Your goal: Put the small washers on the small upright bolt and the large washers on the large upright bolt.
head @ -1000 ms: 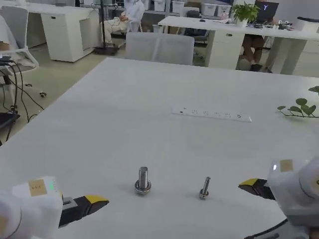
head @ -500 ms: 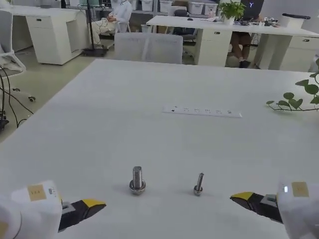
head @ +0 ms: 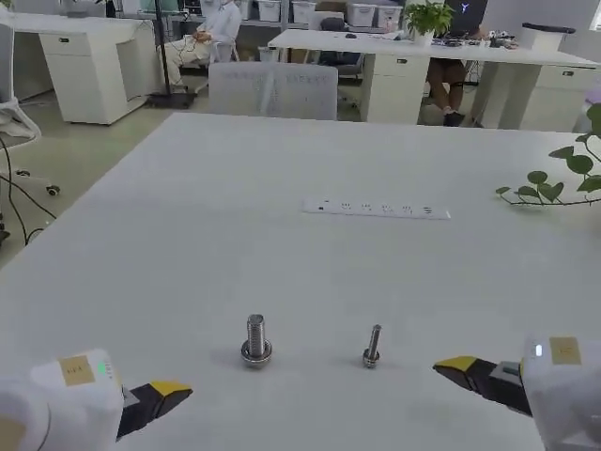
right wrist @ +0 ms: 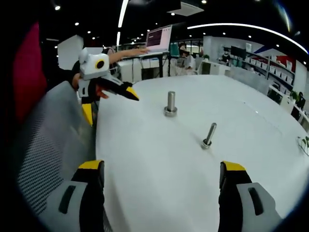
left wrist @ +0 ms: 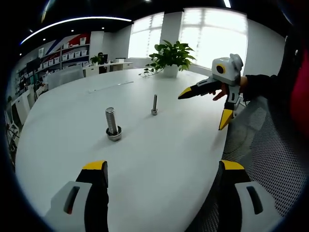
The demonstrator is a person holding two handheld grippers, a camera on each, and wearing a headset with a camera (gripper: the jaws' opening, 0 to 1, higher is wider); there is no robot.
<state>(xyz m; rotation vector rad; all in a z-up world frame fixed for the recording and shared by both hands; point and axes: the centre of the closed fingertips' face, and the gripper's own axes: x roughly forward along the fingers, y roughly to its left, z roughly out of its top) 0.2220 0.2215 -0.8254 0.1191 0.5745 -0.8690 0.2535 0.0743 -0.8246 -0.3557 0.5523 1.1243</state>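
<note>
Large upright bolt (head: 255, 334), large washers (head: 255, 354) round its foot, small upright bolt (head: 374, 340) near, on its right, likewise ringed

Even overhead light — soft shadows, fisheye-warped edges

My head view looks down over the white counter (head: 282, 207); both gripper views face inward low across it, all sharing the thick steel bolt (head: 255, 340) and thin steel bolt (head: 372, 347).

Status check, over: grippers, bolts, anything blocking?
Left gripper open, empty. Right gripper open, empty. Large bolt and small bolt upright on table between them. Power strip well behind bolts, not in the way.
</note>
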